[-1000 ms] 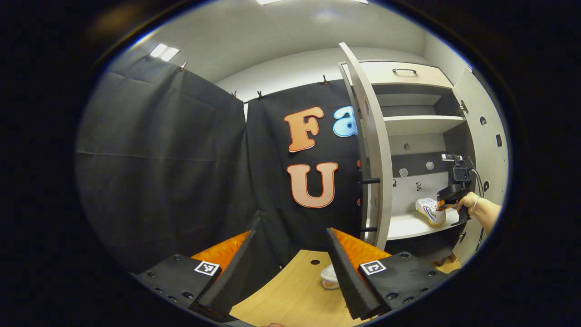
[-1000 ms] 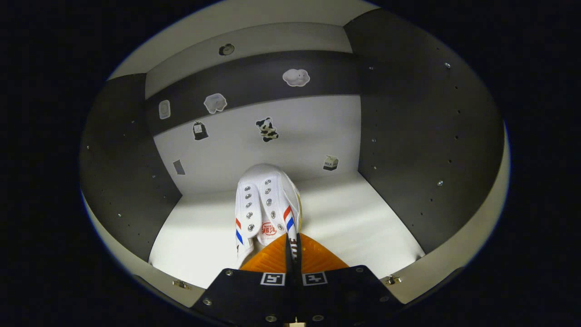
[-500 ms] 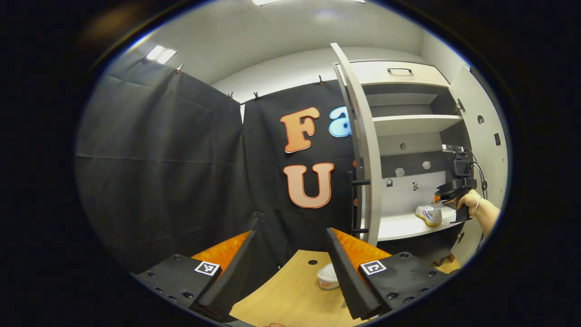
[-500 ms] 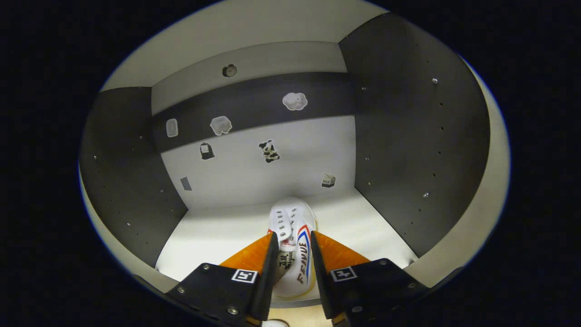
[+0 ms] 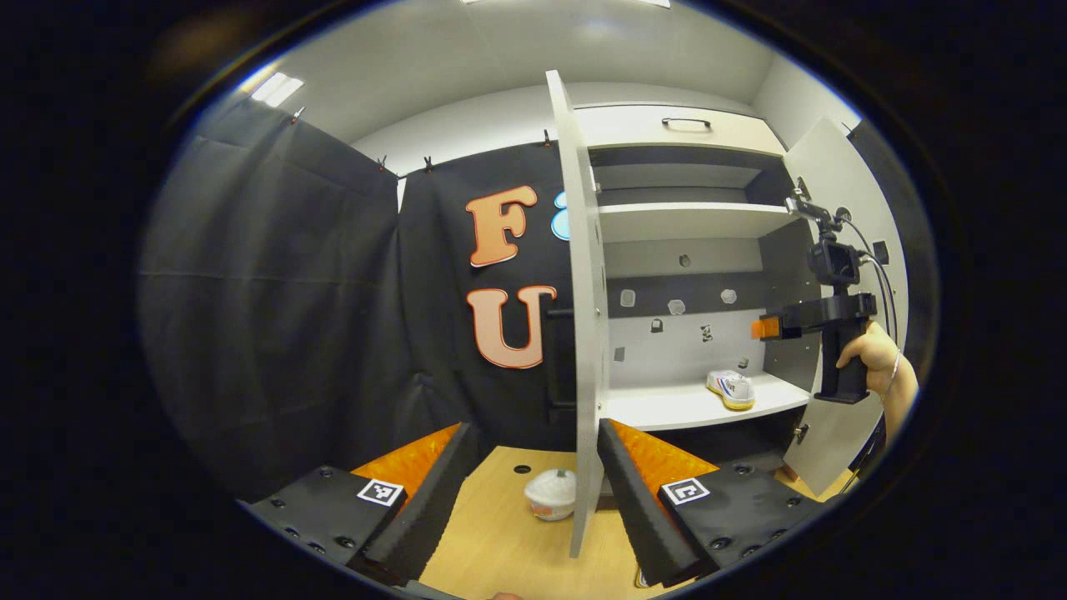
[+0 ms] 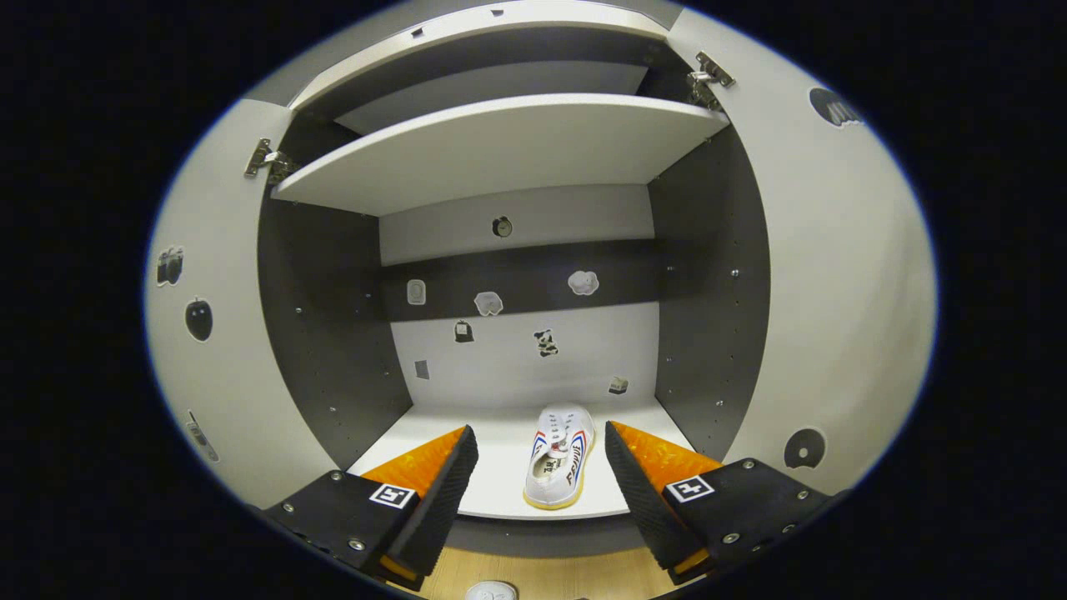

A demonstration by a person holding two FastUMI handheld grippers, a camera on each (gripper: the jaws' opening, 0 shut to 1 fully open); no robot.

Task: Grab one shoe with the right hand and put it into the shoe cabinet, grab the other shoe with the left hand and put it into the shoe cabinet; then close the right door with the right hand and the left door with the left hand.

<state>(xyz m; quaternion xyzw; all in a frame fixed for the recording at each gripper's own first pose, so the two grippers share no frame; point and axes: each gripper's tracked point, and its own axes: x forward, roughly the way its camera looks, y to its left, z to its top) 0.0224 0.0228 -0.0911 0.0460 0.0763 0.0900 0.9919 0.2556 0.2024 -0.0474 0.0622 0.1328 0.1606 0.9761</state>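
Note:
A white shoe (image 6: 560, 457) with red and blue stripes lies on the lower shelf (image 6: 500, 450) of the shoe cabinet, toe toward the back wall. My right gripper (image 6: 538, 492) is open and stands just outside the cabinet front, apart from the shoe. In the left gripper view the same shoe (image 5: 732, 388) rests on the shelf, and a hand holds the right gripper (image 5: 767, 327) above and to its right. My left gripper (image 5: 533, 492) is open over the wooden table (image 5: 500, 550), holding nothing. A white rounded thing (image 5: 550, 494) on the table looks like the second shoe seen end-on.
Both cabinet doors stand open: the left door (image 6: 208, 333) and the right door (image 6: 834, 292). The left door's edge (image 5: 583, 333) rises close in front of my left gripper. An upper shelf (image 6: 500, 142) spans the cabinet. Black cloth (image 5: 292, 317) hangs at the left.
My right gripper opened, let go of the shoe and drew back out of the cabinet. The left gripper shifted, so the cabinet now sits nearer the middle of its view.

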